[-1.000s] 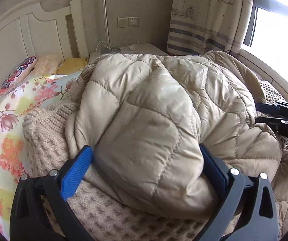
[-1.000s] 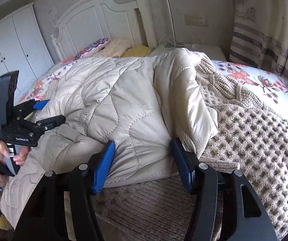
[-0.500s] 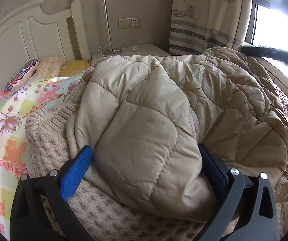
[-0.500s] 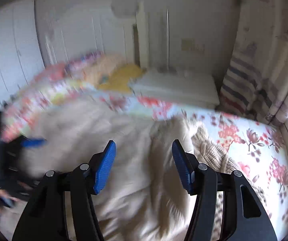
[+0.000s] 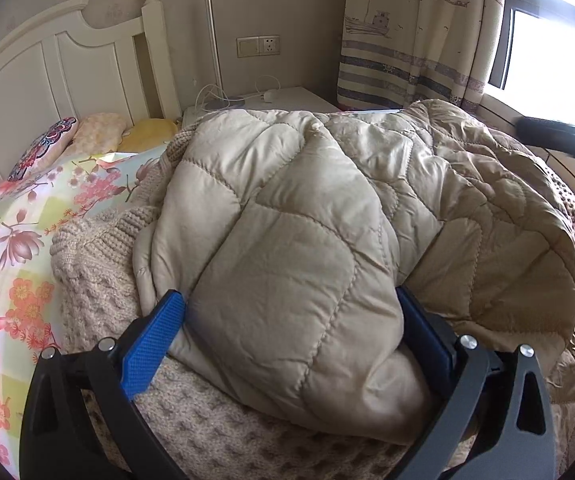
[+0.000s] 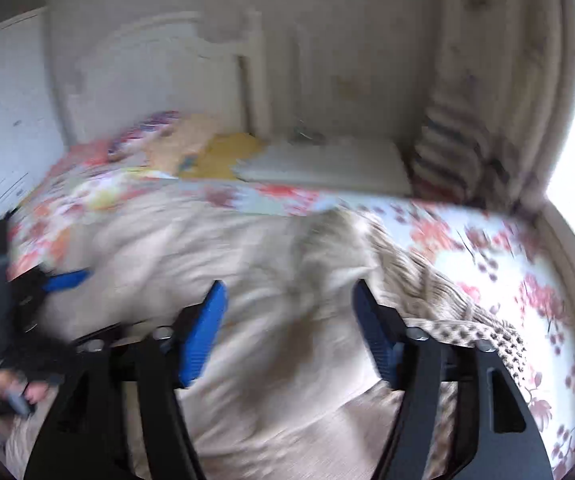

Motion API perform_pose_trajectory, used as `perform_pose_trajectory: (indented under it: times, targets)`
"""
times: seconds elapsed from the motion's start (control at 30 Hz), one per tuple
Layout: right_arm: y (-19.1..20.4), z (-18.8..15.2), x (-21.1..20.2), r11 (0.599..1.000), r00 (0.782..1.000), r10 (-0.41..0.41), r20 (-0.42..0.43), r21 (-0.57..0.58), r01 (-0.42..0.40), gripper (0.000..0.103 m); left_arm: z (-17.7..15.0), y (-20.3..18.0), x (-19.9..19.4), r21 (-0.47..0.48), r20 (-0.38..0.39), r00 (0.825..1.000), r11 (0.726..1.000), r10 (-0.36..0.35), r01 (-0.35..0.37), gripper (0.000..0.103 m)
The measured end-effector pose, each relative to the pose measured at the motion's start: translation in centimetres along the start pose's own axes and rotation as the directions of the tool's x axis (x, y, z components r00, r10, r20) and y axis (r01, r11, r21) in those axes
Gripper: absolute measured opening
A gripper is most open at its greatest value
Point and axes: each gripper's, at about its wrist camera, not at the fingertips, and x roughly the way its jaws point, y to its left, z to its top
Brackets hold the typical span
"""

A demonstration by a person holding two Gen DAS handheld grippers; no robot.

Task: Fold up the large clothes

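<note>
A beige quilted puffer jacket (image 5: 307, 248) lies bunched on the bed, on top of a beige knit sweater (image 5: 99, 280). My left gripper (image 5: 291, 332) is open with its blue pads on either side of a thick fold of the jacket near its front edge. My right gripper (image 6: 287, 320) is open and empty, raised above the jacket (image 6: 215, 264); that view is motion-blurred. The left gripper (image 6: 35, 288) shows at the left of the right wrist view, in a hand.
The bed has a floral sheet (image 5: 15, 248), pillows (image 5: 99, 136) and a white headboard (image 5: 59, 76). A white nightstand (image 5: 283, 98) stands behind, a curtain (image 5: 415, 36) and window to the right. The knit sweater (image 6: 455, 304) spreads right of the jacket.
My right gripper let go of the jacket fold, lifted up and away, and is moving fast. The right side of the jacket has flopped over. My left gripper stayed around its fold.
</note>
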Motion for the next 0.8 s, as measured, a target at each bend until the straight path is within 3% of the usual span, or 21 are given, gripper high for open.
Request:
perform_pose_trajectory:
  times: [0.07,0.17,0.2,0.27,0.37,0.6,0.7,0.73,0.8]
  targets:
    - [2.1,-1.5,-0.5,0.995,1.0,0.009,-0.022,-0.099,-0.011,0.08,0.0,0.0,0.0,0.0,0.0,1.0,1.0,0.0,0.0,0.101]
    - [3.3,-5.2,3.3,0.978,0.979,-0.075,-0.188,-0.205,0.036,0.081,0.0,-0.1,0.0,0.004,0.002,1.0,1.0,0.005,-0.005,0.101]
    - [2.2,-6.0,3.5,0.989,0.99,-0.026,-0.141,-0.148,0.004,0.082,0.0,-0.2,0.0,0.007,0.003,1.0,1.0,0.007,-0.007,0.101]
    - [0.1,-5.5,3.5,0.998,0.985,0.052,-0.164,-0.031,-0.058,0.082,0.0,-0.2,0.0,0.008,0.002,1.0,1.0,0.009,-0.009,0.101]
    - [0.7,-5.5,3.2,0.997,0.989,0.018,-0.148,-0.068,-0.029,0.083,0.0,-0.3,0.0,0.01,0.003,1.0,1.0,0.014,-0.014,0.101]
    - [-0.1,-5.8,2.9,0.998,0.989,0.033,-0.143,-0.053,-0.041,0.083,0.0,-0.4,0.0,0.012,0.003,1.0,1.0,0.019,-0.019,0.101]
    - [0.3,-6.2,3.2,0.998,0.989,0.03,-0.142,-0.055,-0.038,0.084,1.3,-0.5,-1.3,-0.056,-0.043,0.999,0.998,0.022,-0.024,0.101]
    - [0.8,-6.3,3.3,0.998,0.989,0.029,-0.143,-0.055,-0.038,0.084,2.4,-0.6,-2.4,-0.088,-0.028,1.0,0.996,-0.01,0.008,0.101]
    - [0.8,-6.2,3.4,0.998,0.989,0.034,-0.145,-0.051,-0.042,0.084,5.7,-0.3,-5.6,-0.143,0.088,0.989,0.981,-0.121,0.133,0.101]
